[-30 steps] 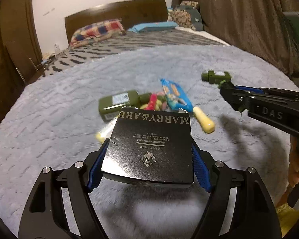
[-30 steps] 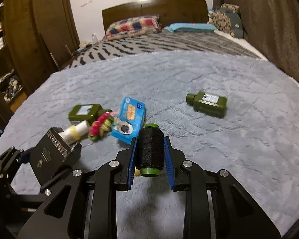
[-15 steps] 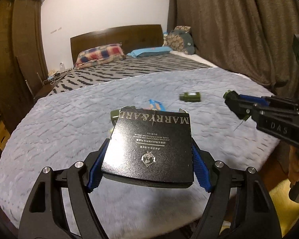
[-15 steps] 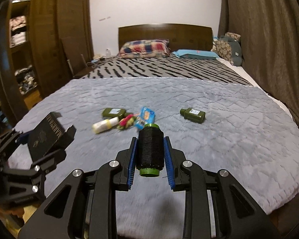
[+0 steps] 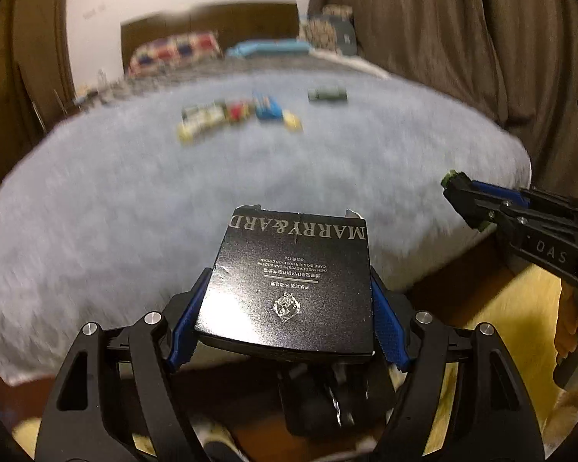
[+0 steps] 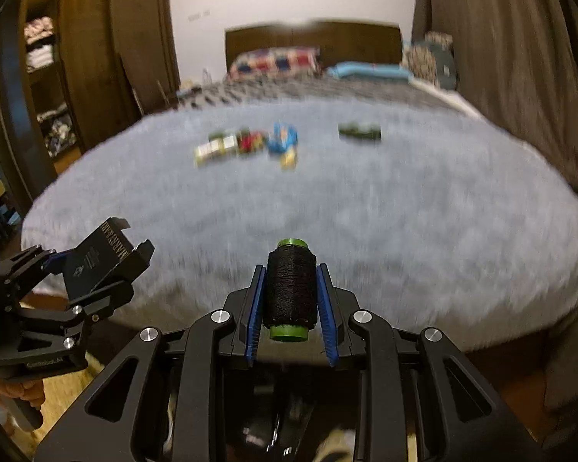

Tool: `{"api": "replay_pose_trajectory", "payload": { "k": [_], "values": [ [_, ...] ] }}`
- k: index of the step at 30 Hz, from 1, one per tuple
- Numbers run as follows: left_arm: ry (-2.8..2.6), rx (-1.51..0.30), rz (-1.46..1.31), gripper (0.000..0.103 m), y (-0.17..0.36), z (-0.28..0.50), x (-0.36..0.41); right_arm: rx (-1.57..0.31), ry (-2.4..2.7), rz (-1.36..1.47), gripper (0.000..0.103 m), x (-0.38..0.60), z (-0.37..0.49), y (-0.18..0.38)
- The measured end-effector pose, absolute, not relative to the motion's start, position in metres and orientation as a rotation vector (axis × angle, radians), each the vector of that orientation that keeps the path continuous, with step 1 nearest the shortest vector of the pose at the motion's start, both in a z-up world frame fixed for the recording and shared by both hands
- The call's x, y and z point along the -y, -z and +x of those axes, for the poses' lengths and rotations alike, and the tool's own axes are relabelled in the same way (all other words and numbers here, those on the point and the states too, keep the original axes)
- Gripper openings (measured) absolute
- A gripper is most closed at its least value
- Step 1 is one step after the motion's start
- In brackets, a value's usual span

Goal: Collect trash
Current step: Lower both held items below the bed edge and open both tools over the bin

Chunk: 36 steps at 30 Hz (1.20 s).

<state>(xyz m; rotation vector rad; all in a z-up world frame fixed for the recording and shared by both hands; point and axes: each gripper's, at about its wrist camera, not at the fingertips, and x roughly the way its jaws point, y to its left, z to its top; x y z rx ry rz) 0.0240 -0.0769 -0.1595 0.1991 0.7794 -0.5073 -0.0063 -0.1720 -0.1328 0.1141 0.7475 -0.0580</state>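
My left gripper (image 5: 289,308) is shut on a black box (image 5: 293,277) printed MARRY&ARD, held off the foot of the bed; it also shows in the right wrist view (image 6: 96,265). My right gripper (image 6: 291,296) is shut on a black thread spool (image 6: 291,288) with green ends; it shows from the side in the left wrist view (image 5: 470,204). Far up the grey blanket (image 5: 173,211) lie blurred items: a green bottle (image 6: 360,131), a blue packet (image 6: 283,138), a red bundle (image 6: 250,141), a yellow-white tube (image 6: 212,151).
Both grippers hang past the bed's foot edge over a wooden floor and a yellow mat (image 5: 520,308). Brown curtains (image 6: 520,57) stand on the right, a wooden wardrobe (image 6: 77,57) on the left. Pillows (image 6: 273,59) lie by the headboard.
Both grippers have pulled back from the items to beyond the foot of the bed, still holding the box and the spool. The items now look small and far.
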Motion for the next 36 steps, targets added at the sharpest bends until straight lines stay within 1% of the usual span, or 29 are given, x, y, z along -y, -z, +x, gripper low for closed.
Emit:
{"api": "replay_pose_trajectory", "payload": {
  "k": [5, 9, 19, 29, 36],
  "values": [
    [0.535, -0.931, 0.178, 0.072, 0.210, 0.024, 0.078, -0.888, 0.063, 0.156, 0.027, 0.168, -0.009, 0.187],
    [0.543, -1.037, 0.166, 0.072, 0.251, 0.029, 0.083, -0.963, 0.055, 0.180, 0.027, 0.166, -0.003, 0.217],
    [0.531, -1.179, 0.198, 0.072, 0.316, 0.049, 0.093, -1.106, 0.029, 0.222, 0.027, 0.156, 0.012, 0.274],
    [0.557, -1.306, 0.192, 0.072, 0.353, 0.058, 0.101, -1.227, -0.021, 0.251, 0.027, 0.141, 0.016, 0.313],
    [0.565, -1.328, 0.198, 0.072, 0.360, 0.054, 0.101, -1.263, -0.025, 0.284, 0.028, 0.138, 0.017, 0.326]
  ]
}}
